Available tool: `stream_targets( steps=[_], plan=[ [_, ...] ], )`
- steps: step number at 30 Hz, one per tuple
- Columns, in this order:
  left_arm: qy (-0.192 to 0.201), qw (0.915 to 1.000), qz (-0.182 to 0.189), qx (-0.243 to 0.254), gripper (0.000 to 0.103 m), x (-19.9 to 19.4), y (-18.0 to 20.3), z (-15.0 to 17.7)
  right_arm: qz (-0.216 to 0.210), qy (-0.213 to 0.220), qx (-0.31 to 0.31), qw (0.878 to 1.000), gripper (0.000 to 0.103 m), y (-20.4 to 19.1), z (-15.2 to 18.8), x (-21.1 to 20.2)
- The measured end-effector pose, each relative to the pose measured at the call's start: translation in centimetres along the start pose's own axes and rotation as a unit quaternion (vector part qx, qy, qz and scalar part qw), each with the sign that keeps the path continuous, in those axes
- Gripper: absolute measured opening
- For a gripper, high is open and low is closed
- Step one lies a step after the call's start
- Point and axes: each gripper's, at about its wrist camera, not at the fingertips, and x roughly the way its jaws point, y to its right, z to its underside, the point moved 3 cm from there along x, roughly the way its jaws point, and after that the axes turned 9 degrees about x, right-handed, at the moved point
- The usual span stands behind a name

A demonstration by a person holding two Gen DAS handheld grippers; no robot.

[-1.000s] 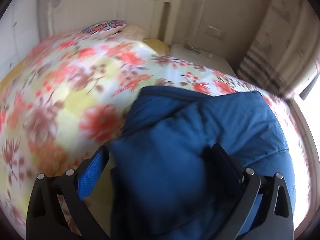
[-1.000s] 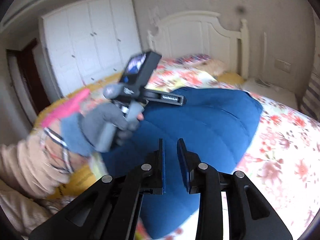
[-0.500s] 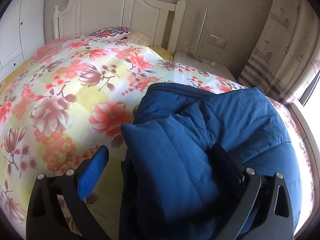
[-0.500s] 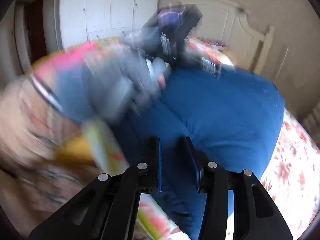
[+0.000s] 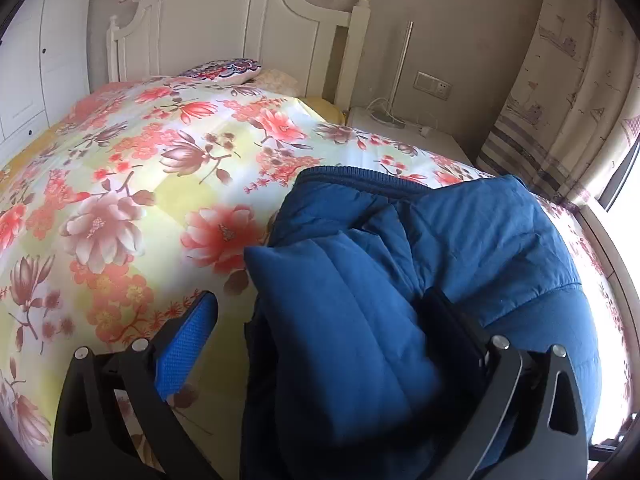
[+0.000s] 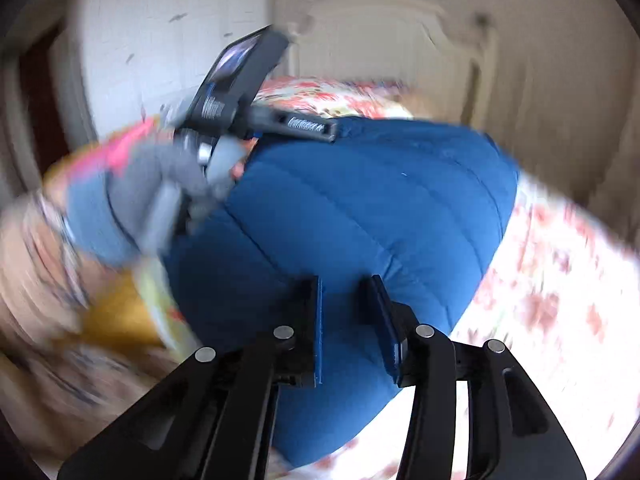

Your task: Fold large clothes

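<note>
On the bed, over a floral quilt [image 5: 132, 184], lies a blue padded jacket [image 5: 472, 240], bunched toward the window side with its ribbed collar edge [image 5: 360, 174] facing the headboard [image 5: 224, 28]. Left gripper [image 5: 320, 316]: fingers spread wide, blue-padded left finger [image 5: 188, 340] over bare quilt, the other finger pressed into the jacket's surface; a thick folded flap [image 5: 340, 340] sits between them, loose, not pinched. Judgement: the wide spread suits the puffy bulk, either just let go or about to close on the flap. Right gripper [image 6: 346, 320]: fingers a narrow gap apart, tips at the jacket's near edge [image 6: 348, 380]; the view is motion-blurred, so I cannot tell whether cloth is caught between them. Right wrist view also shows the gloved left hand [image 6: 160, 188] with its gripper body [image 6: 248, 92] at the jacket's far-left side, so the two tools work opposite sides of the garment, likely to carry one side across. Fold looks partial: one layer doubled over, outline still lumpy. Containers: none holding anything in view; a pillow [image 5: 224, 70] at the headboard, a white nightstand [image 5: 404, 132] beside the bed with a lamp base and cable on top, wardrobe [image 5: 24, 60] doors shut, contents hidden.
</note>
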Motion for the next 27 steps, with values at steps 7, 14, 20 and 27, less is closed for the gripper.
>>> stream_targets(
  steps=[7,14,20,27],
  plan=[
    [-0.003,1.0,0.004,-0.001,0.101,0.0,0.0,-0.2,0.043,-0.017,-0.1,0.994,0.046,-1.6,3.2,3.3],
    [0.004,0.9999,-0.011,0.008,0.101,-0.4,0.2,0.1,0.038,0.028,0.008,0.999,0.094,3.1,2.3,-1.9],
    [0.009,0.9999,-0.01,0.003,0.101,-0.5,-0.1,0.2,0.08,-0.011,0.133,0.988,0.099,10.1,8.3,-3.8],
    [0.0,0.9996,-0.02,0.019,0.101,-1.5,0.3,0.5,0.014,0.019,0.096,0.995,0.099,4.9,3.8,-3.0]
  ],
)
